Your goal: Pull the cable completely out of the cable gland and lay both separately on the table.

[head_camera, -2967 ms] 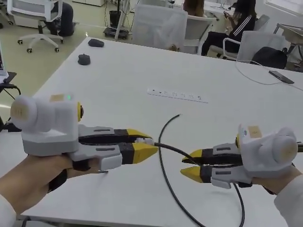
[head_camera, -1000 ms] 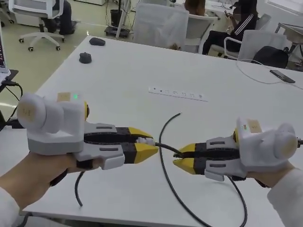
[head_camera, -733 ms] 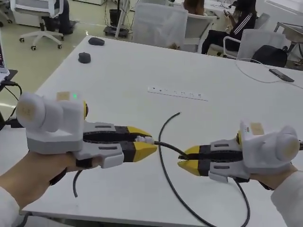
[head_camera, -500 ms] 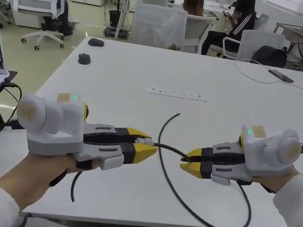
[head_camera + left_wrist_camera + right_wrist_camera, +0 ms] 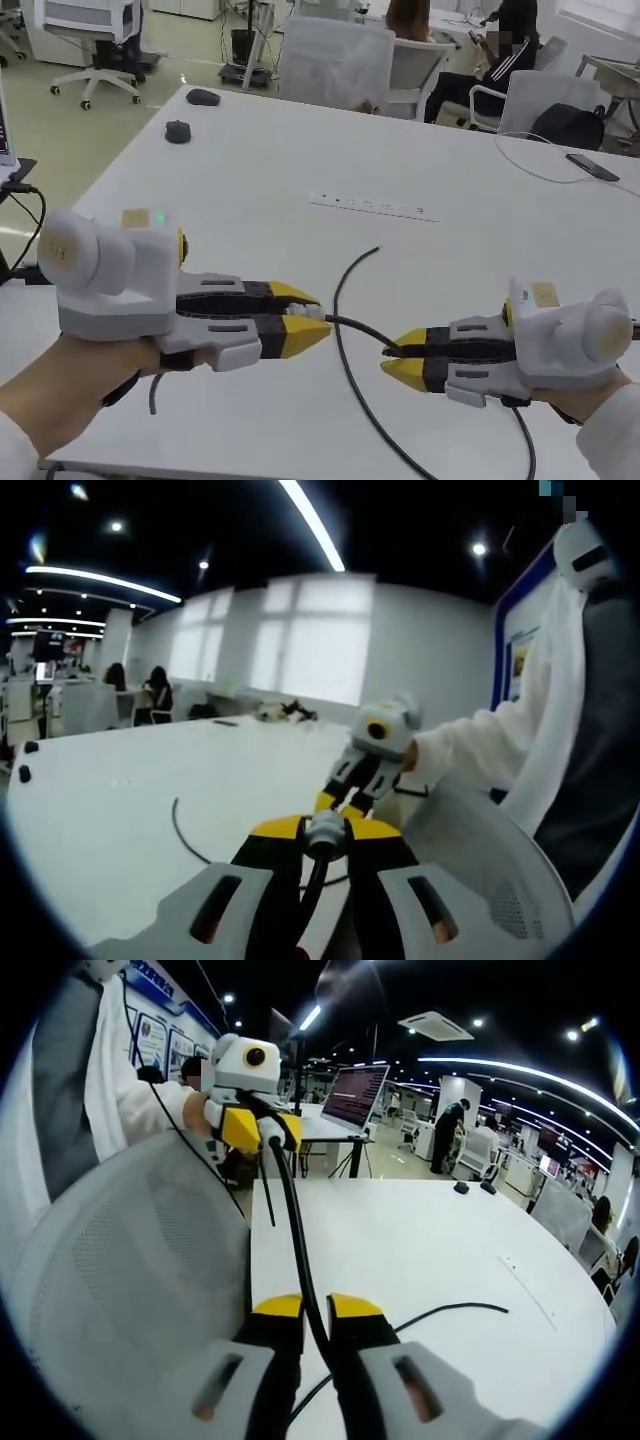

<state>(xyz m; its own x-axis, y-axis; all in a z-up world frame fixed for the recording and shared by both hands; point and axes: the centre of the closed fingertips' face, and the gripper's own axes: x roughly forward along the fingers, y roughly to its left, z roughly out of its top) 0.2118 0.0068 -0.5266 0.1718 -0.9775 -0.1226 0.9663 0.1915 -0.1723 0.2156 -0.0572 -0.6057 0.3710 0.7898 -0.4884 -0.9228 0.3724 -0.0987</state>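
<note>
The gland (image 5: 325,832) is off the table, pinched between the yellow jaw tips of the left gripper (image 5: 314,314), which are closed on it. The black cable (image 5: 336,300) is still threaded through the gland. It leaves the gland toward 4 o'clock and runs straight into the right gripper (image 5: 394,354), whose jaws are clamped on it just beside the gland. In the right gripper view the cable lies taut between the two grippers.

Past the right gripper, the cable hangs in a loop toward 6 o'clock. Another stretch curves over the white table (image 5: 250,200), with its free end at 1 o'clock of the gland. A power strip (image 5: 372,206) lies further off at 12 o'clock. Two mice (image 5: 177,131) sit near the table's far edge at 11 o'clock, and a phone (image 5: 585,165) at 2 o'clock.
</note>
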